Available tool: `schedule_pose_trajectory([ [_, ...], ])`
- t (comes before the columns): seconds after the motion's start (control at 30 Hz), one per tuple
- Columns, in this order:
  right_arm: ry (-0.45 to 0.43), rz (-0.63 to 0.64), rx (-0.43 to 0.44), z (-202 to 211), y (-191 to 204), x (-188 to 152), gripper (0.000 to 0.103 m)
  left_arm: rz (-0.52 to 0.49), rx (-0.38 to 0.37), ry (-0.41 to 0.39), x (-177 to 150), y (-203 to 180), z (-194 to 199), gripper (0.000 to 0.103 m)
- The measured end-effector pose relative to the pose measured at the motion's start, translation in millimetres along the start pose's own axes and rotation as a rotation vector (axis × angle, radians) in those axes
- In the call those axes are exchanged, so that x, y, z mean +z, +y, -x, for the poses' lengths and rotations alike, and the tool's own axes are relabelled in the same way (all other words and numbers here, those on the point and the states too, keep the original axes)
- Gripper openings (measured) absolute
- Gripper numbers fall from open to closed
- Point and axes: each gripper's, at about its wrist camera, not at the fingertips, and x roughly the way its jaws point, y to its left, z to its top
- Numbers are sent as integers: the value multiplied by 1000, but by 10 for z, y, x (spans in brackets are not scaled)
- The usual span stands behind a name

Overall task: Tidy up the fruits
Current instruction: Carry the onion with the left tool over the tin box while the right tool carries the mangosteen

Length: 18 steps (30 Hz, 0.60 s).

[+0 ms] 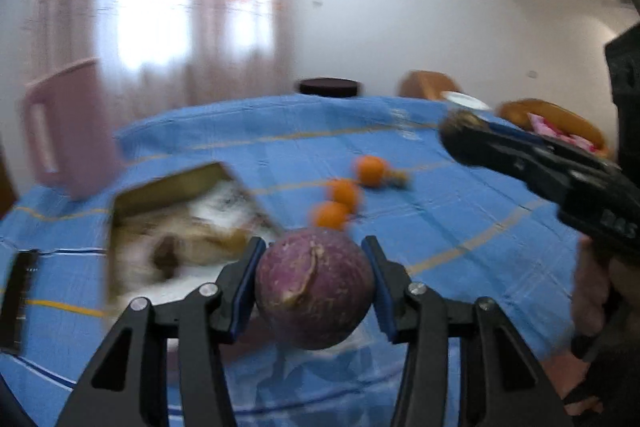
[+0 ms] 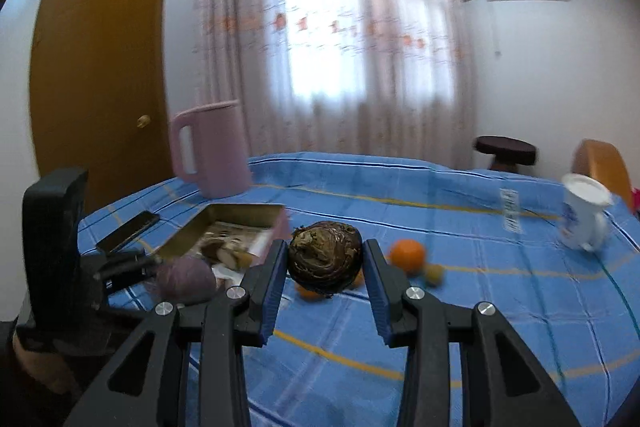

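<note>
Left gripper point(image 1: 314, 281): we see it clamped on the purple fruit point(image 1: 314, 287).
Right gripper point(image 2: 325, 267): clamped on the brown fruit point(image 2: 325, 262).
Remaining: we count three oranges point(image 1: 343, 191) outside the tray point(image 1: 180, 223).

A round purple fruit point(image 1: 315, 289), its skin mottled and scarred by a pale split, sits pinched between the blue pads of the left fingers point(image 1: 245, 281), raised off the blue cloth. A dark brown, wrinkled fruit point(image 2: 325, 256) (roughly ball-shaped) is clamped between the right fingers point(image 2: 273, 287). Three small oranges point(image 1: 344, 191) lie close together on the cloth, with a smaller yellowish fruit point(image 2: 433, 273) just beside them.
</note>
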Motion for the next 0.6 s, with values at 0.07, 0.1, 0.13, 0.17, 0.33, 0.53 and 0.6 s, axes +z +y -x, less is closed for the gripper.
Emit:
schedule_pose_trajectory([
  [0.07,28,-1,44,-198,83,74,40,16,65,4,38,232,-13,51],
  [0.1,42,5,59,-304,136,108,40,26,93,3,48,340,-27,51],
  [0.13,56,14,71,-412,197,135,40,38,116,11,54,453,-50,51],
  [0.17,67,20,81,-486,246,141,40,48,125,18,51,526,-79,51],
  [0.33,121,45,120,-841,493,178,40,90,150,47,17,825,-186,51],
  [0.53,168,90,139,-1056,723,99,40,119,136,56,-27,915,-225,51],
  [0.6,182,95,137,-1112,754,74,40,122,127,65,-40,939,-253,51],
])
